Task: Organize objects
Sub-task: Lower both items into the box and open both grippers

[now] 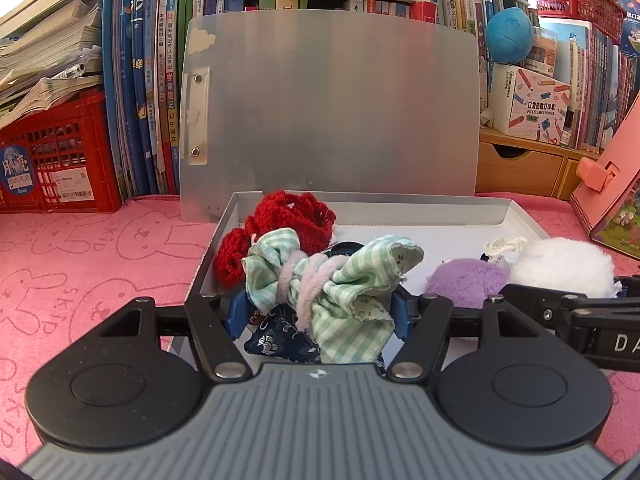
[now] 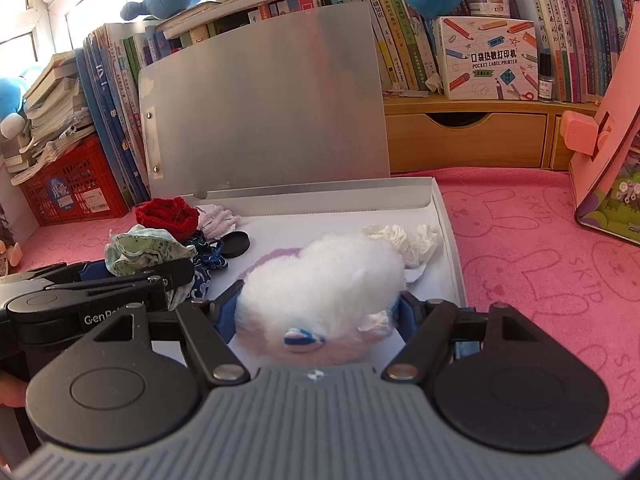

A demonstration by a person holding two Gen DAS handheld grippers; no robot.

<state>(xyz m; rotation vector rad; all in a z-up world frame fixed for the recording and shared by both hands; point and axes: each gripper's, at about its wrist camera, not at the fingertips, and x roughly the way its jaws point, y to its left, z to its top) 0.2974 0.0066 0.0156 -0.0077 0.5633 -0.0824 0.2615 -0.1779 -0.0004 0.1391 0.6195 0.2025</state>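
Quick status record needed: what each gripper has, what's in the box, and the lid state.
left gripper: shut on green checked scrunchie
right gripper: shut on white fluffy pompom
box: white, shallow, on pink bunny-print cloth
lid: open, upright
in box: red crocheted scrunchie, purple pompom, dark blue patterned scrunchie, crumpled white scrunchie, black round disc

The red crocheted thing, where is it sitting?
The red crocheted piece lies in the white box's back left corner, just behind the green checked cloth between the left gripper's fingers.
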